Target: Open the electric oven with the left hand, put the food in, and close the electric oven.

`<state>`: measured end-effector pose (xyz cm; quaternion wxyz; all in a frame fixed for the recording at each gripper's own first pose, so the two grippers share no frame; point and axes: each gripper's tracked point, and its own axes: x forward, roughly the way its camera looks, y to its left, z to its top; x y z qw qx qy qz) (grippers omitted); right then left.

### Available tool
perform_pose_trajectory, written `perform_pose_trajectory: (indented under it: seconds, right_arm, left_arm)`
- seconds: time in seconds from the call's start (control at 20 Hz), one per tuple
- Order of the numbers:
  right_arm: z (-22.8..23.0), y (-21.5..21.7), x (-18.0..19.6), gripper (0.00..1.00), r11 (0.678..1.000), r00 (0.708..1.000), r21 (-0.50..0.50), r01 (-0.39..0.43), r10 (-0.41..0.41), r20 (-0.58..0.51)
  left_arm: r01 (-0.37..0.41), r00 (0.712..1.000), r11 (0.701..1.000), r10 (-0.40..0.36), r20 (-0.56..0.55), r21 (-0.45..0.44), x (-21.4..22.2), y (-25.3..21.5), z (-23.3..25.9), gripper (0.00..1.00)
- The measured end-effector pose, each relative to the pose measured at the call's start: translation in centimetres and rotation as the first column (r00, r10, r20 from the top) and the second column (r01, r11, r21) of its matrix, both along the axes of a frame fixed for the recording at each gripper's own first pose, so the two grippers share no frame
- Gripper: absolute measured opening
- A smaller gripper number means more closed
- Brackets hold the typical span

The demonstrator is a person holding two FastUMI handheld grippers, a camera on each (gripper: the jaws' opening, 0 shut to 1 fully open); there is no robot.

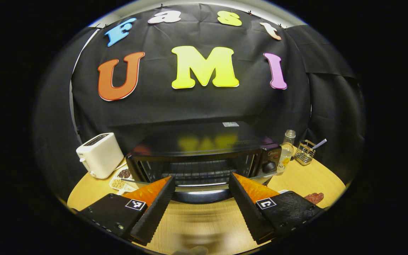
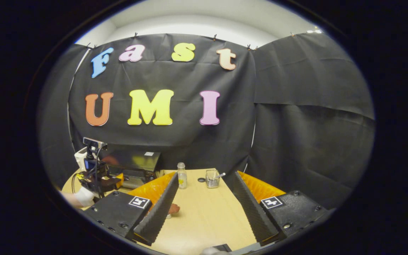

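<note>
Facing the electric oven (image 1: 204, 159) with your left gripper (image 1: 202, 198), fingers apart and empty.
Left to right along the worktop's (image 1: 306, 180) back edge: toaster (image 1: 99, 154), oven, bottle (image 1: 286, 150); food (image 1: 314, 197) near the right edge; your right gripper (image 2: 201, 202) gapes too.

Black cloth wall (image 2: 296, 124) behind a wooden table (image 2: 204, 212).

Left gripper (image 1: 201, 184) spread wide, facing oven (image 1: 204, 156) just ahead; toaster (image 1: 99, 154) ahead-left, bottle (image 1: 286, 151) and rack (image 1: 305, 152) ahead-right.
</note>
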<state>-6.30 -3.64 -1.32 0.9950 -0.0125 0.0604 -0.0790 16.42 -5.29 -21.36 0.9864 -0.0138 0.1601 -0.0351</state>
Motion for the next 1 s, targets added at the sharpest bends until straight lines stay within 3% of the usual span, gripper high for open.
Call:
perform_pose_trajectory:
  seconds: [0.6,1.0]
  right_arm:
    - [-1.7,0.5,-2.1,0.99,0.999,0.998,-0.009,-0.047,0.047,-0.036]
    - [-3.3,1.8,-3.0,0.96,0.996,0.994,-0.021,-0.082,0.08,-0.08]
  left_arm:
    - [-0.004,0.992,1.0,0.005,-0.128,0.009,-7.0,-0.7,-7.3,0.97]
    - [0.012,0.981,0.998,-0.001,-0.196,0.056,-8.6,-1.7,-11.9,0.95]
